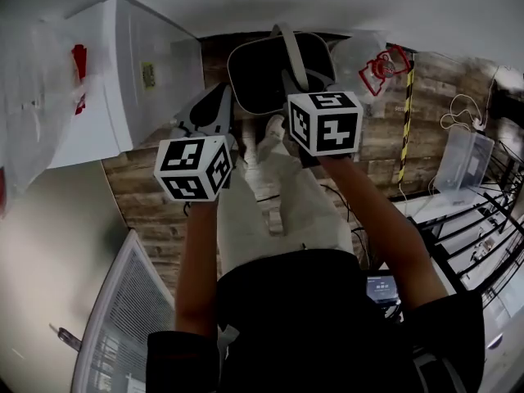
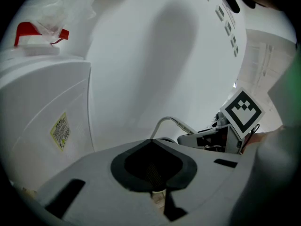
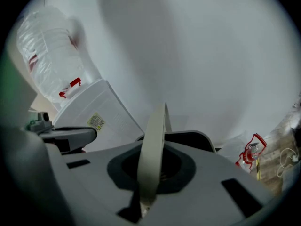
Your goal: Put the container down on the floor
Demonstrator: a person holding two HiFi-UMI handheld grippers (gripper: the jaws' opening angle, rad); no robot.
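R gripper clamped on pale bail handle of dark container; L gripper closed, apparently on nothing, just beside at left. Container sits ahead of & below R jaws, handle arching upright, so R hand is nearer & carries it. Wood-plank floor beneath, looks bare betw. white cabinet & red-capped bottle; prob. needs a straight lowering

Place: a lab or workroom, by the look of it.
Floor: wood planks, cables trailing.
Gear: metal racks, clear bin, small screen.
Also: water dispenser, big bottle on top.
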